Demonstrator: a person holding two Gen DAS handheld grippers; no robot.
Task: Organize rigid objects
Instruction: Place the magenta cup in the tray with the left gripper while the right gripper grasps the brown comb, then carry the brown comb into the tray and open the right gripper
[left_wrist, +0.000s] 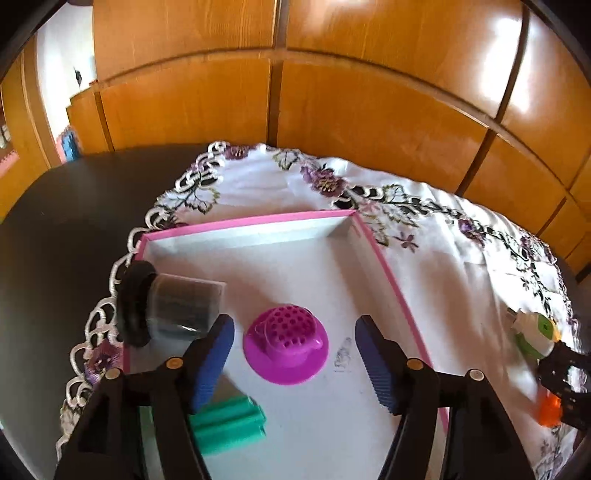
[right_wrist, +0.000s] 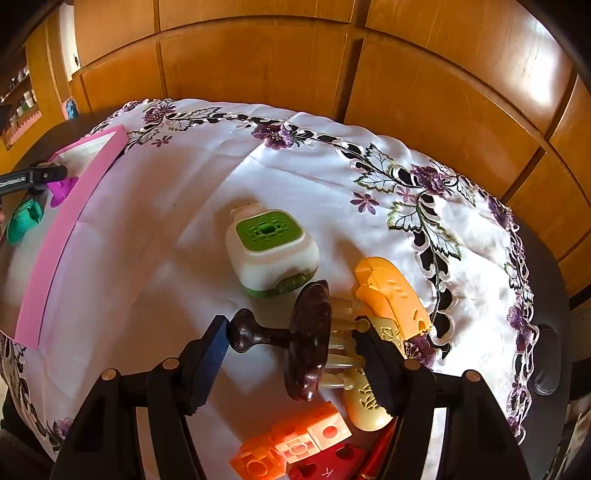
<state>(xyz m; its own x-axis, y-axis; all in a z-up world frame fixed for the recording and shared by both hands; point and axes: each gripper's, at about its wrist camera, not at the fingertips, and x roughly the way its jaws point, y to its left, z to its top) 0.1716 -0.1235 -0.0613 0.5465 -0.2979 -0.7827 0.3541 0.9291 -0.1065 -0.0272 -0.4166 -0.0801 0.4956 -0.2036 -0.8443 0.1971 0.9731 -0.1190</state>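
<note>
We begin at the left. The pink-rimmed tray (left_wrist: 258, 221) lies on the embroidered tablecloth (left_wrist: 443, 236), which covers a dark round table (left_wrist: 74, 206). At its nine o'clock side lies a clear jar with a black lid (left_wrist: 173, 310), tipped over, lid toward the tray's left wall. At the tray's middle sits a magenta perforated cap (left_wrist: 286, 343), resting on its wide brim. At about seven o'clock from it lies a teal ribbed block (left_wrist: 229, 424), partly hidden behind the left finger.

The left gripper (left_wrist: 295, 354) hovers over the tray with its jaws standing apart. The magenta cap sits between the blue pads (left_wrist: 214, 362), and neither pad touches it; we record nothing held.

Moving right, outside the tray, a white and green square device (right_wrist: 271, 251) stands on the cloth, well apart from the tray wall. At its four o'clock lies a yellow-orange plastic casing (right_wrist: 391, 295).

The right gripper (right_wrist: 291, 343) points down at the cloth with a dark brown comb-brush with a knobbed handle (right_wrist: 291, 336) between its fingers. The left pad meets the knob end; the right finger meets the cream teeth (right_wrist: 343, 328). We judge it gripped across its length. A cream oval piece (right_wrist: 364, 406) lies just beneath. At six o'clock lie orange building blocks (right_wrist: 291, 443) touching a red block (right_wrist: 328, 465).
</note>
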